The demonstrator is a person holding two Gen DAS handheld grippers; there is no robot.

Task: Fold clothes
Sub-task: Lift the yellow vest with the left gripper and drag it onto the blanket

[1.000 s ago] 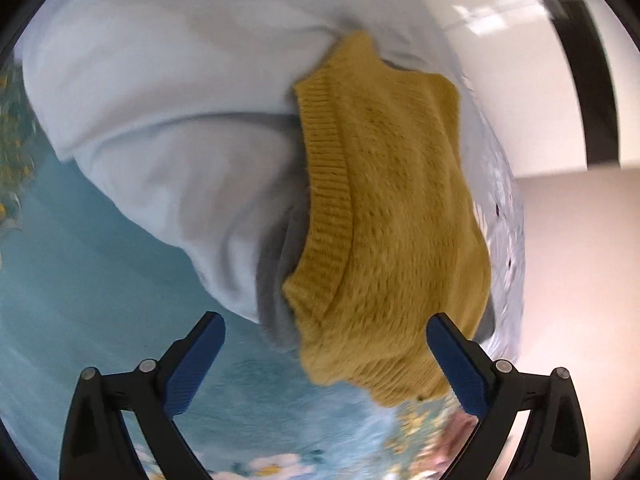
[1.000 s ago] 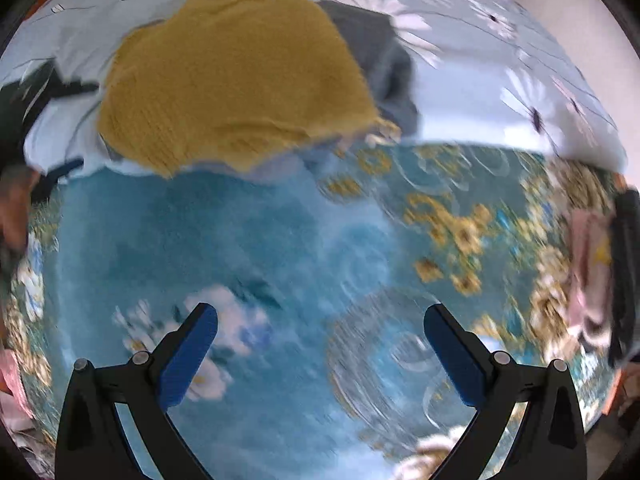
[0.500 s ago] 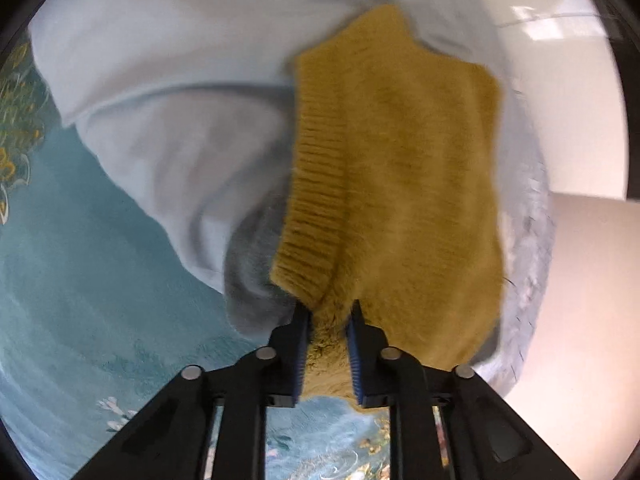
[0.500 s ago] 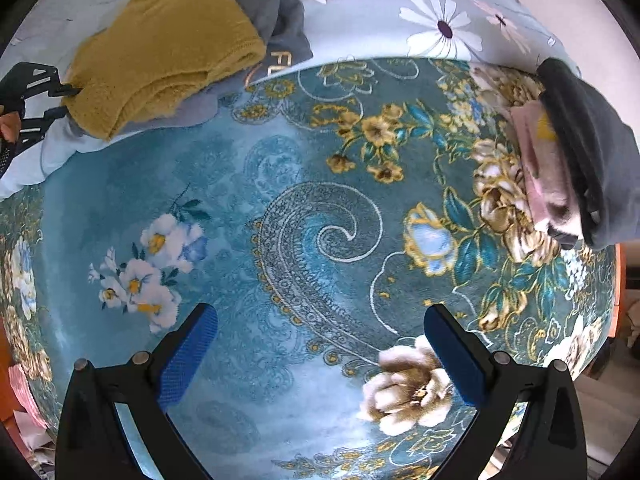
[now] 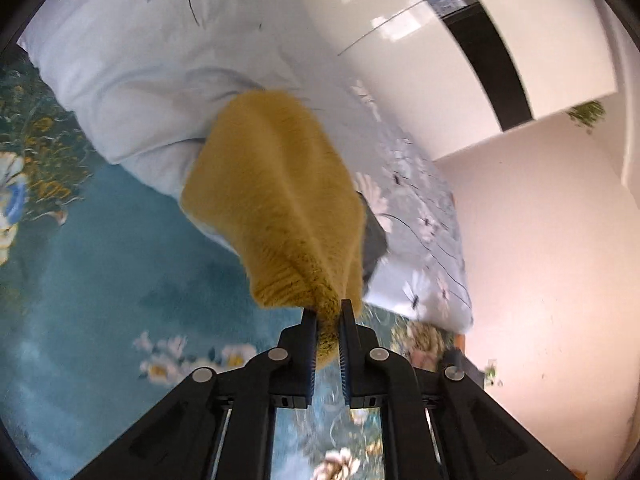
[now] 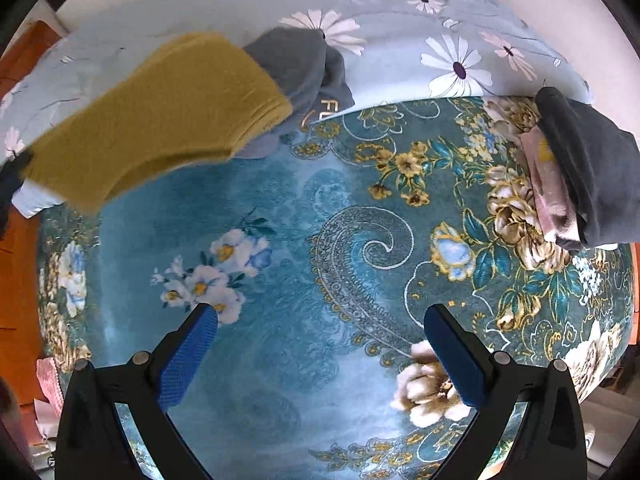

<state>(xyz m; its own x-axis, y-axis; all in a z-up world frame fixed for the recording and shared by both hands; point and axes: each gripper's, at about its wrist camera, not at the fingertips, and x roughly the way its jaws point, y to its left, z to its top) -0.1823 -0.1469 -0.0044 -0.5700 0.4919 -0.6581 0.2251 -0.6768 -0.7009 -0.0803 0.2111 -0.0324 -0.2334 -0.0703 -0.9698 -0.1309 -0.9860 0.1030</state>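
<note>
A mustard-yellow knitted garment [image 5: 276, 196] hangs stretched from my left gripper [image 5: 328, 320], which is shut on its ribbed edge. Its far end still lies on the pale blue floral quilt [image 5: 140, 64]. In the right wrist view the same yellow garment [image 6: 160, 116] slants up at the upper left, lifted off a grey garment [image 6: 304, 64] that stays on the quilt. My right gripper [image 6: 320, 344] is open with nothing between its fingers, held above the teal floral blanket [image 6: 320, 240].
A folded stack of dark grey and pink clothes [image 6: 580, 168] sits at the blanket's right edge. A white wall with a black strip [image 5: 492, 60] and a pinkish wall [image 5: 540, 260] stand beyond the bed. Orange-brown floor [image 6: 16, 248] shows at the left.
My left gripper closed on the yellow garment's ribbed edge and lifted it up and away from the quilt. My right gripper rose, staying open, so more of the blanket shows.
</note>
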